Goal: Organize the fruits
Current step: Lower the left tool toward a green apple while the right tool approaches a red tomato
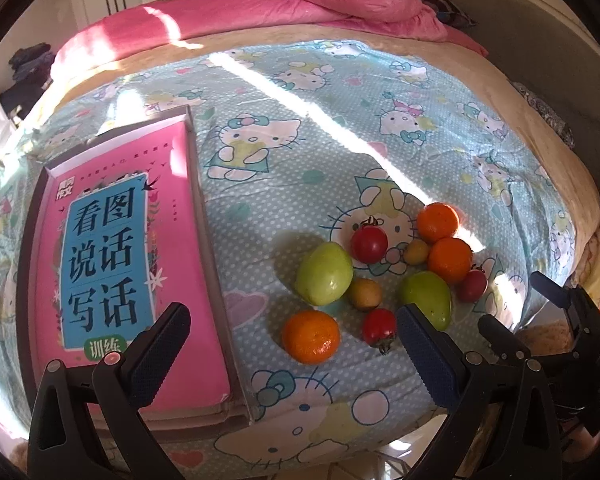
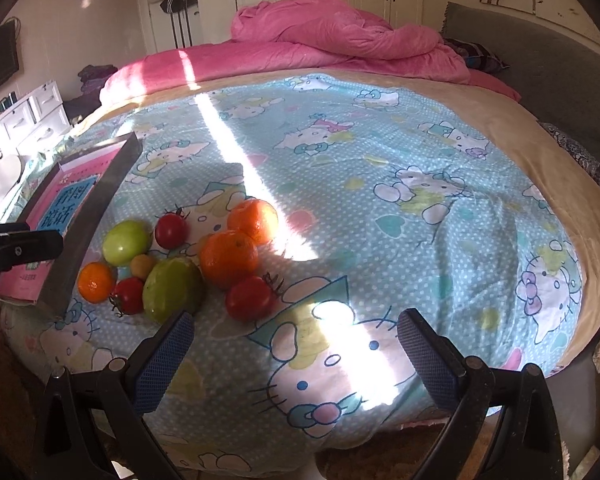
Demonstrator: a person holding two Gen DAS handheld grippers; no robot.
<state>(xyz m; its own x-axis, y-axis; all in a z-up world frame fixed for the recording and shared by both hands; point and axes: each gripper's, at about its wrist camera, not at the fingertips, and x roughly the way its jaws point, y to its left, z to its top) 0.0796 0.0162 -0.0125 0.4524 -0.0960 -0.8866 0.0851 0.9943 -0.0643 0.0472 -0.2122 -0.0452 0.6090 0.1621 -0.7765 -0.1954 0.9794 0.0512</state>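
Observation:
A loose pile of fruit lies on the cartoon-cat bedspread. It holds a near orange, two far oranges, two green fruits, red tomatoes and small yellowish fruits. My left gripper stands open just in front of the pile, nothing between its fingers. In the right wrist view the same pile sits at left: a green fruit, an orange, a tomato. My right gripper is open and empty over bare bedspread, right of the fruit.
A grey tray holding a pink and blue book lies left of the fruit. A crumpled pink duvet fills the bed's far end. White drawers stand at left and a grey headboard at right.

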